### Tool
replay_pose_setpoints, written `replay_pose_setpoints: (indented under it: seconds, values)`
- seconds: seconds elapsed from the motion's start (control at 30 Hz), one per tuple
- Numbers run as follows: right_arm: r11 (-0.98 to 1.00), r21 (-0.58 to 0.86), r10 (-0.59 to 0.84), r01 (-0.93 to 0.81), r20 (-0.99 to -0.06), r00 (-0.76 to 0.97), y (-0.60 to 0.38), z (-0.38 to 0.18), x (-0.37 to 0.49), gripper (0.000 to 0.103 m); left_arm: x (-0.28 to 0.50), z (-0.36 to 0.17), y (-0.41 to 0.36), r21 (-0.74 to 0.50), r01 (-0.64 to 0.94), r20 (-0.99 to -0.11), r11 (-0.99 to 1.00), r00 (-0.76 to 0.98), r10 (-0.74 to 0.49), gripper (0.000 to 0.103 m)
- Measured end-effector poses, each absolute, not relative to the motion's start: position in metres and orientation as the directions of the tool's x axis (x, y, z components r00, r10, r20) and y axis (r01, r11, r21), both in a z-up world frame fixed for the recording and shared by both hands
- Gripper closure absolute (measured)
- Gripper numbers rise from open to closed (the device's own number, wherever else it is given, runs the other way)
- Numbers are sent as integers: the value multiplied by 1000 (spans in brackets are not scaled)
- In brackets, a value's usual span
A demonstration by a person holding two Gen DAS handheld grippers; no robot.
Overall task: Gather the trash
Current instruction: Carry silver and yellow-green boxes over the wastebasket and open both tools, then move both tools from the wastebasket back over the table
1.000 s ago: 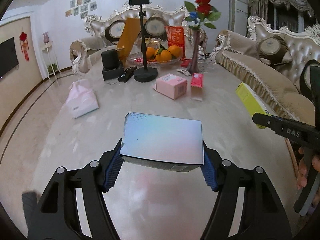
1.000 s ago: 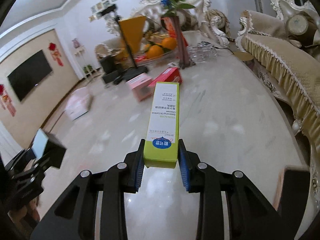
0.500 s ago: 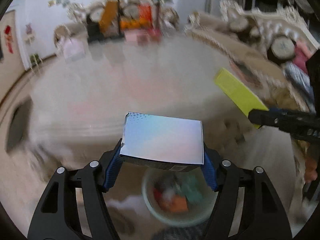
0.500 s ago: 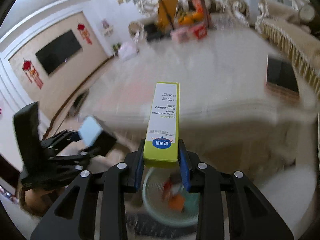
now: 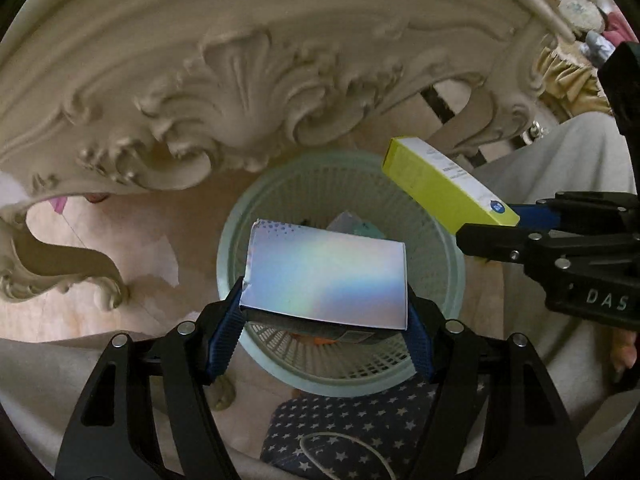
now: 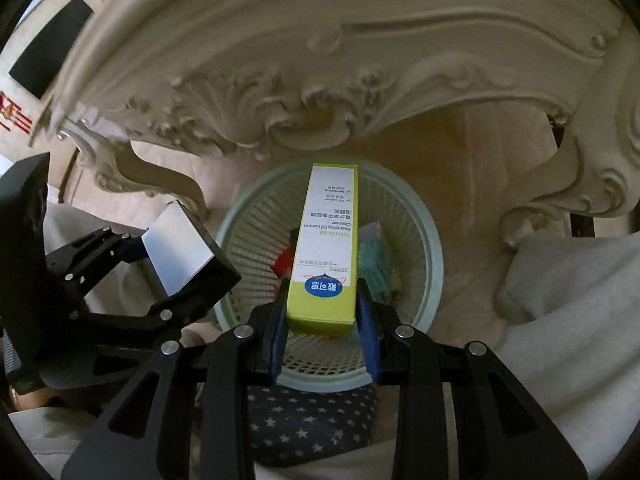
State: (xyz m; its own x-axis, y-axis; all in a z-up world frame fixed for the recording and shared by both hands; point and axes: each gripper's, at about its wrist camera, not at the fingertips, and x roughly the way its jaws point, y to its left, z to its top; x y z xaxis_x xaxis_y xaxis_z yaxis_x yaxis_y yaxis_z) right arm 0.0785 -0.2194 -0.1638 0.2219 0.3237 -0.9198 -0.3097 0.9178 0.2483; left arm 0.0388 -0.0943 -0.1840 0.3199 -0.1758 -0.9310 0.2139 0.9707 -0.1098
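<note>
- The iridescent box [image 5: 326, 276] sits crosswise between the left gripper [image 5: 324, 328] pads, clamped at both ends, directly above the pale mesh basket [image 5: 456, 276].
- The yellow-green carton [image 6: 326, 252] is pinched by its near end in the right gripper [image 6: 324, 316], jaws nearly closed, pointing out over the same basket.
- Both loads hang over the opening; I judge that releasing each squarely above the middle (not the rim) would serve best.
- Carton print reads "TENACER", "Balancing Oil Control Cleanser"; the right gripper's body shows "DAS".
- The carved table apron [image 5: 240, 92] looms beyond both grippers.
</note>
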Motion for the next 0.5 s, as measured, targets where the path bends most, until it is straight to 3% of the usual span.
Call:
replay_pose_setpoints:
  seconds: [0.07, 0.1, 0.13, 0.17, 0.5]
  values:
    - [920, 251, 319, -300, -925, 205, -218, -169, 77, 70, 42, -190, -95, -84, 209, -941, 974, 304, -146, 25]
    - [927, 239, 303, -289, -931, 202, -218, -171, 78, 56, 44, -191, -96, -66, 205, -945, 976, 303, -128, 16]
    - [931, 227, 291, -285, -933, 210, -220, -173, 77, 38, 44, -192, -95, -43, 197, -945, 979, 310, -104, 14]
    - [937, 209, 277, -279, -933, 231, -224, -172, 75, 35, 45, -191, -95, -33, 192, -944, 981, 316, -93, 13]
    - [926, 190, 303, -326, -889, 342, -231, -120, 52, 35, 34, -154, -90, -28, 189, -908, 981, 406, -104, 13]
